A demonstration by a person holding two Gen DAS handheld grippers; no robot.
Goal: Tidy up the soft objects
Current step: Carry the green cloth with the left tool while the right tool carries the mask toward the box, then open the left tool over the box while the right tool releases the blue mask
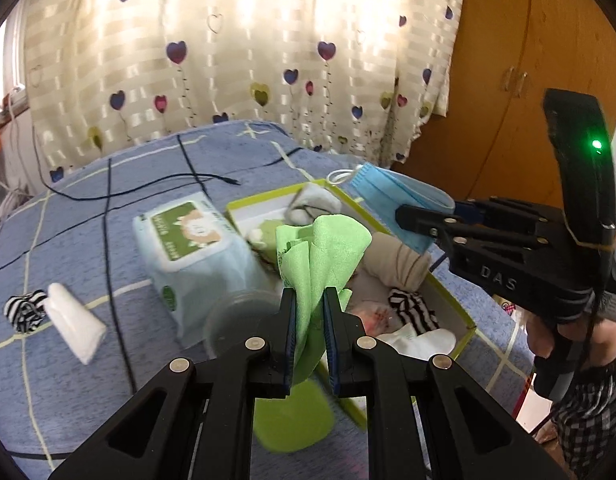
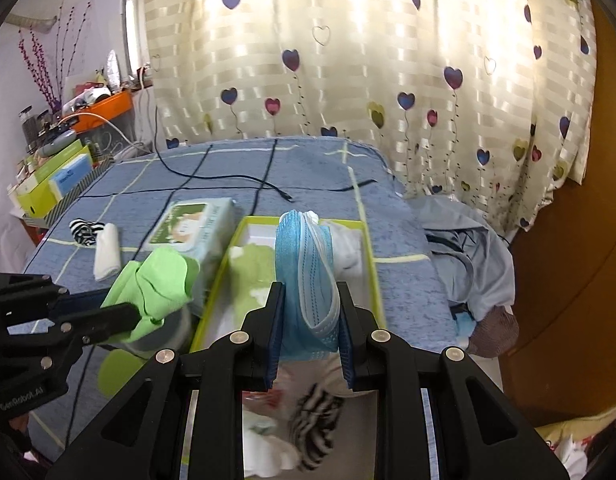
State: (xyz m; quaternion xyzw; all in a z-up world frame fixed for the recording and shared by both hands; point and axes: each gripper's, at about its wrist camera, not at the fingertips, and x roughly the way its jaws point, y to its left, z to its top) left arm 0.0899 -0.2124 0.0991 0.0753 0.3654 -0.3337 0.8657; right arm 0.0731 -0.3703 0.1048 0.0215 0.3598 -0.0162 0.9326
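My left gripper (image 1: pixel 309 304) is shut on a light green cloth (image 1: pixel 321 252), held up above the near-left edge of a green-rimmed box (image 1: pixel 459 308) on the blue bedspread. It also shows in the right wrist view (image 2: pixel 120 314) with the green cloth (image 2: pixel 160 280). My right gripper (image 2: pixel 309 300) is shut on a blue face mask (image 2: pixel 304 264), held above the box (image 2: pixel 369 256). In the left wrist view it (image 1: pixel 411 220) holds the mask (image 1: pixel 391 196) over the box's far side. The box holds socks, a beige roll and a striped sock (image 1: pixel 411 308).
A wet-wipes pack (image 1: pixel 192 248) lies left of the box. A white folded cloth (image 1: pixel 74 326) and a striped sock (image 1: pixel 24 310) lie further left. A black cable (image 1: pixel 156 184) crosses the bed. A clear cup and green lid (image 1: pixel 292 420) sit below my left gripper. Clothes (image 2: pixel 463 256) lie right.
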